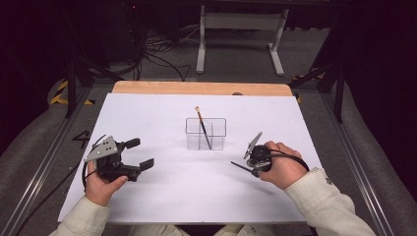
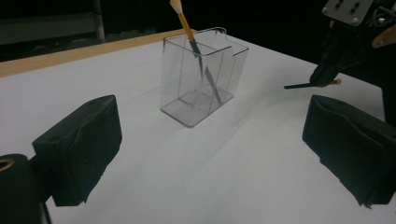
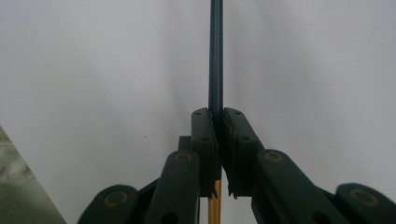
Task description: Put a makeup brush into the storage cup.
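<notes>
A clear plastic holder [image 1: 205, 133] with a divider stands at the middle of the white sheet [image 1: 162, 191]. A paintbrush [image 1: 201, 123] with a dark handle leans in it, bristles up. It stands ahead of my left gripper [image 2: 212, 135], brush [image 2: 183, 21] inside the holder [image 2: 201, 77]. My left gripper [image 1: 140, 153] rests at the left, open, nothing between its jaws. At the right, my right gripper [image 1: 253, 169] is shut on a second thin dark brush [image 1: 240, 166] that points left. In the right gripper view the jaws [image 3: 218, 116] clamp that brush [image 3: 215, 56] over the sheet.
A wooden table edge [image 1: 201, 88] runs along the far side of the white sheet. Beyond it are a white stand [image 1: 241, 29] and cables on the floor. Metal rails [image 1: 44, 162] flank the table on both sides.
</notes>
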{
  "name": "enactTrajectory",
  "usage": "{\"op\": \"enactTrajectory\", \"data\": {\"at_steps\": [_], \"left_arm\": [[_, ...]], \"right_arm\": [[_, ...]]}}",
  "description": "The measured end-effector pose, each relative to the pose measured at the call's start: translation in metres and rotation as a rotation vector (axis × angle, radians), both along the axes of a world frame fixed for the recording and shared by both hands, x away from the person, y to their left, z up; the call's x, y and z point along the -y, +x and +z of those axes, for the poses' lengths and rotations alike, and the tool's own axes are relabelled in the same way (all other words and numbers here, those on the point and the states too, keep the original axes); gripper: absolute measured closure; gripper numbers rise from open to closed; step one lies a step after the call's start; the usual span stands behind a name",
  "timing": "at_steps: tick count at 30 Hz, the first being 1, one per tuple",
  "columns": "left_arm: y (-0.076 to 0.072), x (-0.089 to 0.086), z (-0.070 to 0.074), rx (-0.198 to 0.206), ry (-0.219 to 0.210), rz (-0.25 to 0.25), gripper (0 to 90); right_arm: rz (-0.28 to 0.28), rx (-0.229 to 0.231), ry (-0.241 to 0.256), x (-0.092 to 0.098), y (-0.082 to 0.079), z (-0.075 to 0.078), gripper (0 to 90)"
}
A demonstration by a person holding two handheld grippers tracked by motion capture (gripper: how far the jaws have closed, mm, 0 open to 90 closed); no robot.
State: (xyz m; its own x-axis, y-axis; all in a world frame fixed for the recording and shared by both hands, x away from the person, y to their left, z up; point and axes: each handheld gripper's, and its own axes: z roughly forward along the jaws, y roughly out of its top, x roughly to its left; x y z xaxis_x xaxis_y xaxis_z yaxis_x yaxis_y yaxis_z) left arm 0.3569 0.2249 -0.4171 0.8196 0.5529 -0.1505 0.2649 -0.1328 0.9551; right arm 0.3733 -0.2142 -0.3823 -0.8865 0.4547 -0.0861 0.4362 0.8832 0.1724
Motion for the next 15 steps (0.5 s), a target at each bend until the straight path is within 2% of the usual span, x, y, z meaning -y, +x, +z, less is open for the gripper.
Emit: {"op": "enactTrajectory", "data": {"at_steps": [5,12,13,14,15], "left_arm": [[-0.002,0.006,0.005,0.017,0.023,-0.035,6.0],[-0.004,0.015,0.008,0.035,0.029,-0.082,7.7],[-0.004,0.015,0.008,0.035,0.029,-0.082,7.7],[-0.004,0.018,0.009,0.043,0.034,-0.103,7.6],[-0.004,0.018,0.009,0.043,0.034,-0.103,7.6]], "right_arm": [[0.088,0.011,-0.029,-0.008,0.001,0.008,83.5],[0.186,0.025,-0.048,-0.022,0.0,0.019,83.5],[0.186,0.025,-0.048,-0.022,0.0,0.019,83.5],[0.22,0.033,-0.053,-0.026,-0.001,0.022,83.5],[0.233,0.037,-0.053,-0.028,-0.001,0.023,83.5]]}}
